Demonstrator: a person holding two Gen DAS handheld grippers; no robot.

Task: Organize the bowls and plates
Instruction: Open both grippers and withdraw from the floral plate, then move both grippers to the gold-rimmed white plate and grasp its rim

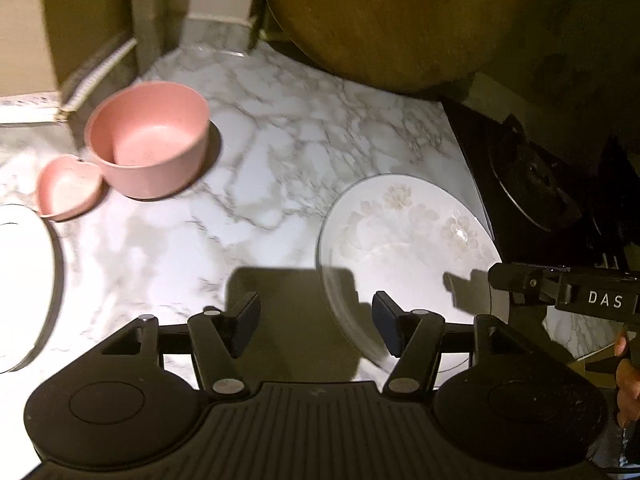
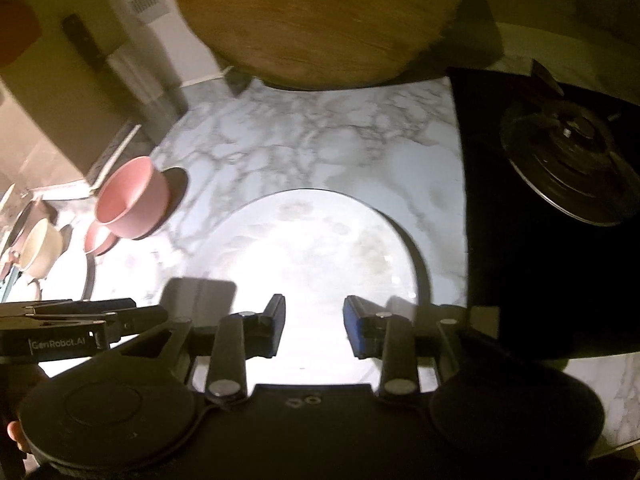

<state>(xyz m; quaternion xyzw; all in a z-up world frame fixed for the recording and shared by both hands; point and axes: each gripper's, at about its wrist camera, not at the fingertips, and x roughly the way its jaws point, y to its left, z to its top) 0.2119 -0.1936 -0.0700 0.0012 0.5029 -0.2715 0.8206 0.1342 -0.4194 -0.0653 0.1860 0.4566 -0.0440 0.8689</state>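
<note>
Two tongs, both wide, both empty. Plate [image 2: 316, 256] lies flat on worktop [image 2: 320, 136], dead ahead of right tongs [image 2: 314, 326], near rim beneath them. Left tongs [image 1: 316, 322] sit off its left edge; right likely nearer.

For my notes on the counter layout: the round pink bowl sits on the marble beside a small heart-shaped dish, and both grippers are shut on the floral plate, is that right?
Not quite: neither gripper holds the floral plate. The right gripper and the left gripper both have open jaws, as each wrist view shows. The rest stands: in the left wrist view the pink bowl sits on the marble beside the heart-shaped dish.
</note>
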